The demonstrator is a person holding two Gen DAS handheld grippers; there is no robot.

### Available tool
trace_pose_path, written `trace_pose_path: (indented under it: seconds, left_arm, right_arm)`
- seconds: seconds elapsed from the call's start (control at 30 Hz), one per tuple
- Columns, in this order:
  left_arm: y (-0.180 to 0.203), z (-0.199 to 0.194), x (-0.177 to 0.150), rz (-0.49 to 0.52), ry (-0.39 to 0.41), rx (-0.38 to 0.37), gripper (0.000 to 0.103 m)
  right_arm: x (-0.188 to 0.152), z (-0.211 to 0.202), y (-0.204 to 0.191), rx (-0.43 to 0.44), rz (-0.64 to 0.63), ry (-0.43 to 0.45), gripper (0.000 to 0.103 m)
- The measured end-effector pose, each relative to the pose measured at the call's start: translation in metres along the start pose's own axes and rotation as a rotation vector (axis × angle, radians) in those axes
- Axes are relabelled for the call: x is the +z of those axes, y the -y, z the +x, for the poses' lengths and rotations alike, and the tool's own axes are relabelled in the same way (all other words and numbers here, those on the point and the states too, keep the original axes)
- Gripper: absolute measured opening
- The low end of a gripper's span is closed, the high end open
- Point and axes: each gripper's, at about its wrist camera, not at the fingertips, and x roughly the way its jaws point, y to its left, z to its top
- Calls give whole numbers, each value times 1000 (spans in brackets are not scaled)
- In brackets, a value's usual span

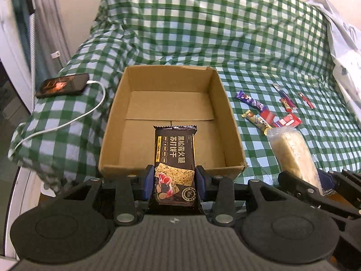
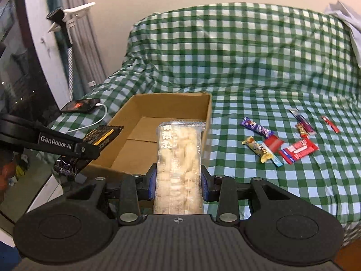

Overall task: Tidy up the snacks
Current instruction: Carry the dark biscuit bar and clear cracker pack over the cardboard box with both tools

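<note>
1. We are in a home bedroom: a bed (image 1: 225,33) under a green checked sheet fills the view.
2. We see curtains (image 2: 76,22) and a charging phone (image 1: 63,85).

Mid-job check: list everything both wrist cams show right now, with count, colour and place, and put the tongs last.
Cardboard box: one, brown, open, nothing lying in it, on the checked cover.
Black cracker pack: one, black, clamped in the left tongs, over the box's near edge.
Clear puffed-snack pack: one, see-through with pale pieces, clamped in the right tongs, near the box.
Small loose snacks: about seven, purple, red, yellow, on the cover right of the box.
Phone: one, dark, screen lit, left of the box.
Cable: one, white, plugged into the phone.
Checked cover: one, green and white.
Left tongs: black, blue pads.
Right tongs: black, blue pads.
</note>
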Motion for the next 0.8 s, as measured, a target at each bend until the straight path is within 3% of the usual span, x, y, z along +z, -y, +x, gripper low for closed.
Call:
trace_pose_path:
  seconds: [0.33, 0.8]
  left_arm:
    - [-13, -15, -17, -18, 22, -27, 43]
    - [-8, -1, -17, -17, -8, -32, 43]
  right_arm:
    - [-3, -13, -20, -16, -60, 15, 38]
    - [-4, -6, -18, -21, -62, -16, 38]
